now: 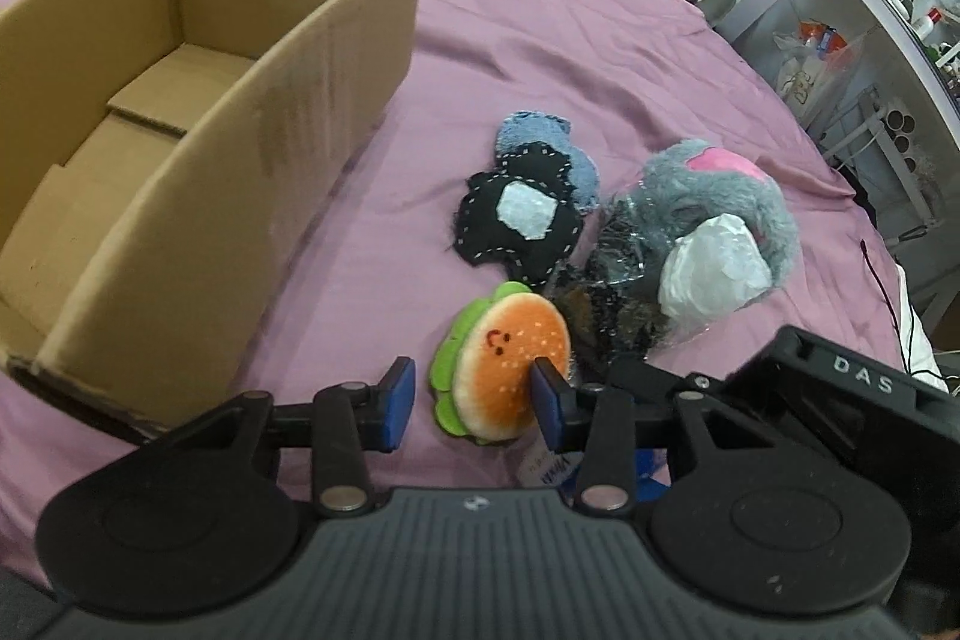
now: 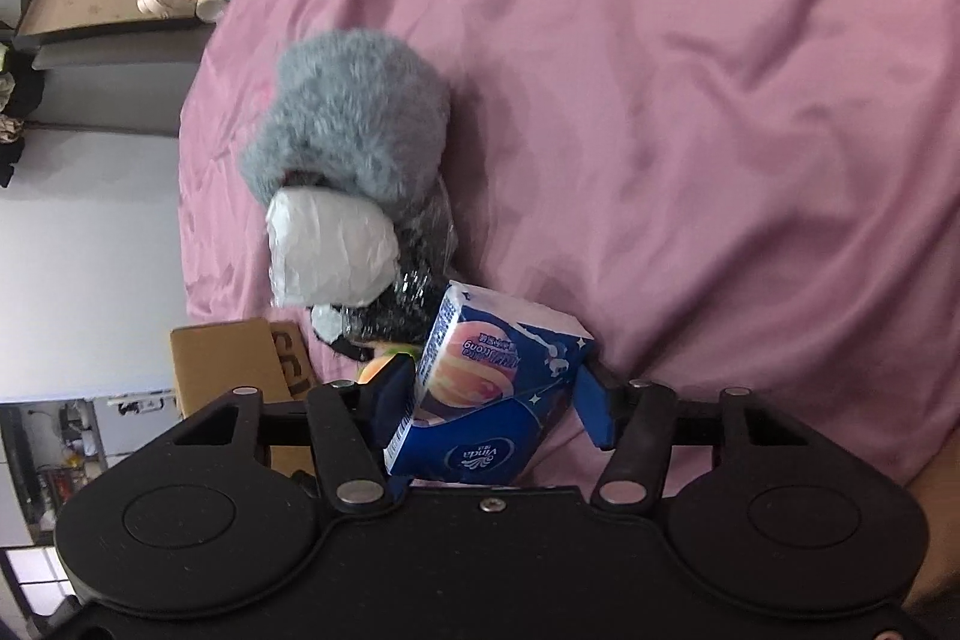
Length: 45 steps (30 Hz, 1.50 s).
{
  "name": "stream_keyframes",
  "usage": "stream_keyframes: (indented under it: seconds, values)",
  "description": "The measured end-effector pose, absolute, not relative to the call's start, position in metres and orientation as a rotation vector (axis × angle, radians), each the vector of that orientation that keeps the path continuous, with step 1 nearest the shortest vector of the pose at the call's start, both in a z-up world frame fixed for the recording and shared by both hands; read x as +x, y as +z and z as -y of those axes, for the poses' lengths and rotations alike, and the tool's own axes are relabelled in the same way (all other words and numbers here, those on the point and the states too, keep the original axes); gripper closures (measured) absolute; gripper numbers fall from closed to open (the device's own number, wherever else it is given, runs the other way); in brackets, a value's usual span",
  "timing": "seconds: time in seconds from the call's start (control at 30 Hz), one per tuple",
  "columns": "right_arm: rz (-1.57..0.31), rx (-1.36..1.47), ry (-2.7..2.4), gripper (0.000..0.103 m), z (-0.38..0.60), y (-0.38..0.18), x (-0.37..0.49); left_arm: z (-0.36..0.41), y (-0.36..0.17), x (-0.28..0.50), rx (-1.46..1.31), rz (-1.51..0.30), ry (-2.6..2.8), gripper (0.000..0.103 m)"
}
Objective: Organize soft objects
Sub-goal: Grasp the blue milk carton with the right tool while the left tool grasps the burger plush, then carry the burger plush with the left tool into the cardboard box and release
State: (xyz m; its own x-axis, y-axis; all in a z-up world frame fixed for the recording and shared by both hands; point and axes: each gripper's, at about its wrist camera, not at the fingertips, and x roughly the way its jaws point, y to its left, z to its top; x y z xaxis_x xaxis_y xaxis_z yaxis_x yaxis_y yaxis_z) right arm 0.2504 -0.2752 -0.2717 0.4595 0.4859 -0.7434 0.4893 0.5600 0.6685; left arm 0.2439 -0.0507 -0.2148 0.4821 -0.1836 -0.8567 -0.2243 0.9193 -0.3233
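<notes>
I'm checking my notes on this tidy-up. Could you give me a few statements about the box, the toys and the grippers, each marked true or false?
1. No toy shows inside the cardboard box. True.
2. The burger plush lies in the box. False: it lies on the purple sheet, between the jaws of the left gripper.
3. The right gripper has a blue tissue pack between its jaws. True.
4. The grey fluffy toy is held by the right gripper. False: it lies on the sheet beyond the pack.
</notes>
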Motion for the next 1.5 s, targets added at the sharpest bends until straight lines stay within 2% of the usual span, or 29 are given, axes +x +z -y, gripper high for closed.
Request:
stream_keyframes:
  seconds: [0.3,0.4,0.47,1.07,1.5]
  values:
    - [-1.097,0.956,-0.033,0.047,0.282,-0.262,0.248,0.065,-0.227,0.25,-0.413,-1.082,0.025,0.062]
    - [-1.077,0.939,-0.02,0.047,0.282,-0.256,0.246,0.065,-0.223,0.246,-0.424,-1.083,0.017,0.077]
    - [-1.064,0.933,-0.006,0.047,0.281,-0.252,0.245,0.063,-0.217,0.244,-0.419,-1.078,0.028,0.08]
    - [-0.876,0.77,0.247,0.048,0.263,-0.198,0.234,0.036,-0.135,0.21,-0.372,-0.928,0.057,0.08]
    - [-0.755,0.616,0.392,0.047,0.232,-0.169,0.23,0.008,-0.107,0.2,-0.346,-0.88,0.088,0.08]
